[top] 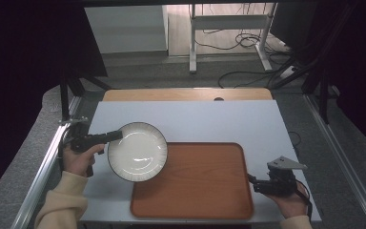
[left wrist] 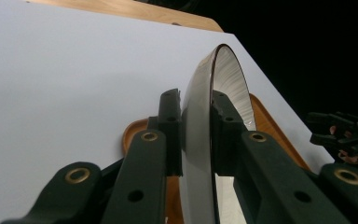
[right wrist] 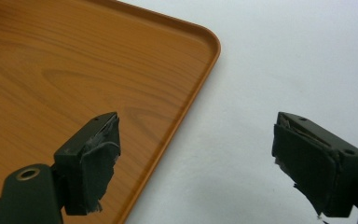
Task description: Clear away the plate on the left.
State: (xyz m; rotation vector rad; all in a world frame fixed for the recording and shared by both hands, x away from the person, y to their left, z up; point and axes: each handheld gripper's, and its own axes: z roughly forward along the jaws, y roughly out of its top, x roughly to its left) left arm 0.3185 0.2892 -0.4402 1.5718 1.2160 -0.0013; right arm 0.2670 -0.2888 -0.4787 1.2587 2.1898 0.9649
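So the left gripper (top: 116,136) has its jaws clamped on the rim of the white plate (top: 137,151), one pad on the back of it and one on the ribbed inside face. In the high view the plate sits just right of that gripper, tipped up with its inside facing the camera, hanging over the near left corner of the wooden tray (top: 205,191) and the white table (top: 195,119). I can't tell whether its lower edge touches the tray or floats above it.

The right gripper (right wrist: 196,163) is well apart from the plate, jaws wide with nothing between them, hovering over the tray's right edge.

In the left gripper view the plate is edge-on and its bottom is cut off by the frame.
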